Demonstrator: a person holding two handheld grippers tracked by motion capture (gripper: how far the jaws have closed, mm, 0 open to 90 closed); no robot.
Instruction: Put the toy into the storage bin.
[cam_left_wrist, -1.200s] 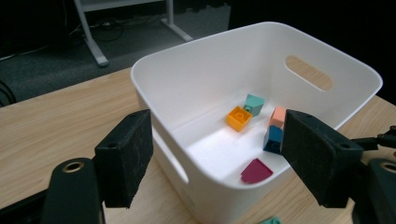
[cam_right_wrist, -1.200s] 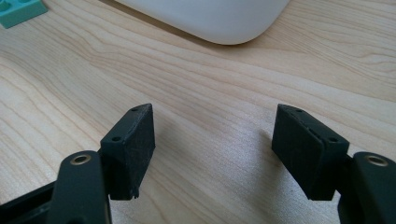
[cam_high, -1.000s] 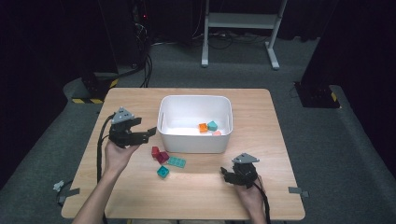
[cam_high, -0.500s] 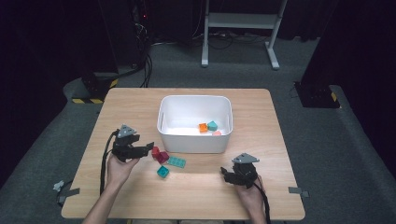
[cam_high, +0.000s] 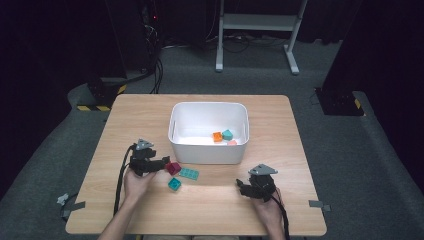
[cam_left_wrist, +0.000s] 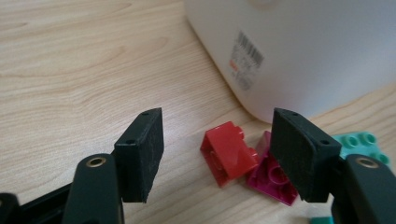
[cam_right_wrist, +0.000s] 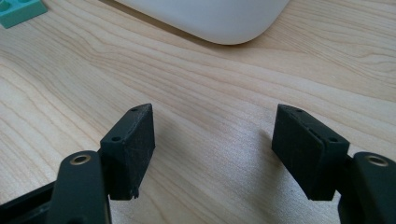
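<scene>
Nearest the person, the right gripper sits low over the wooden tabletop at the front right, its jaws spread wide with nothing but bare wood grain between them. In the right gripper view the curved lower edge of the white bin lies ahead of the jaws, and a corner of a teal plate shows at the upper left.

Farther left and slightly deeper, the left gripper is held in the person's left hand, its jaws also open — pointing toward a small cluster of blocks just in front of the bin. In the left gripper view a red brick lies tilted on the wood between the two jaws, clear of both pads, and a magenta brick touches its right side, partly hidden behind the right jaw. A teal studded plate lies just beyond that jaw. From above, the magenta brick sits at the gripper's tips, with the flat teal plate just beside it and a small teal block nearer the person.

Beyond the cluster stands the white bin, mid-table, a barcode label on its near wall. Inside it, toward the right, lie an orange block, a teal block touching it, and a pale pink piece by the front wall.
</scene>
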